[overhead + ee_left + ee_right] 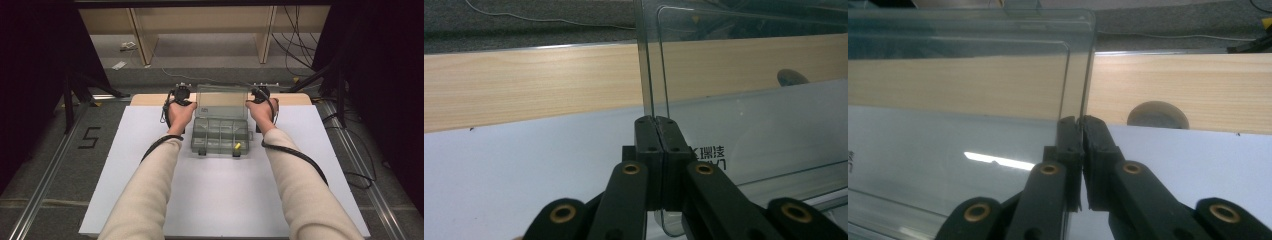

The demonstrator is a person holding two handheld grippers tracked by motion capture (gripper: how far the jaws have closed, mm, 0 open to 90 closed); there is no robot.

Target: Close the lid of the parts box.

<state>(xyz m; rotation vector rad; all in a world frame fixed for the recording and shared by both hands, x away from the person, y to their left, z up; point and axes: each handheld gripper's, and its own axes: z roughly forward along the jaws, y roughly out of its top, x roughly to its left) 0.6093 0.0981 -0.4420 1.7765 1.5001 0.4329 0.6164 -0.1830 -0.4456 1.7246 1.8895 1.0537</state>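
Cream sleeves (150,192) come in from the bottom of the high view, and each hand carries a gripper up to one side of a clear plastic box (221,134) on the white sheet (220,200) that covers the table.

Seen from above, the left gripper (186,101) sits at the left edge of the box's raised lid (221,102), and the right gripper (257,97) sits at the lid's right edge. The lid stands up between the two grippers; the box's tray of small compartments lies just below and nearer the person than both, with a small yellow piece (237,146) in a front compartment on the right gripper's side.

In the left gripper view, the left gripper (656,120) is clenched, its black jaws pressed together on the thin side edge of the lid (749,125), which rises straight up from the jaw tips. Printed characters (709,152) show through the plastic just beside the jaws.

In the right gripper view, the right gripper (1079,120) is likewise clamped on the lid's (963,100) other side edge, the clear panel stretching away to the left of the jaws. Beyond both grippers runs a pale wooden strip (1188,85), with a round notch (1158,116) just past the right gripper's tips.
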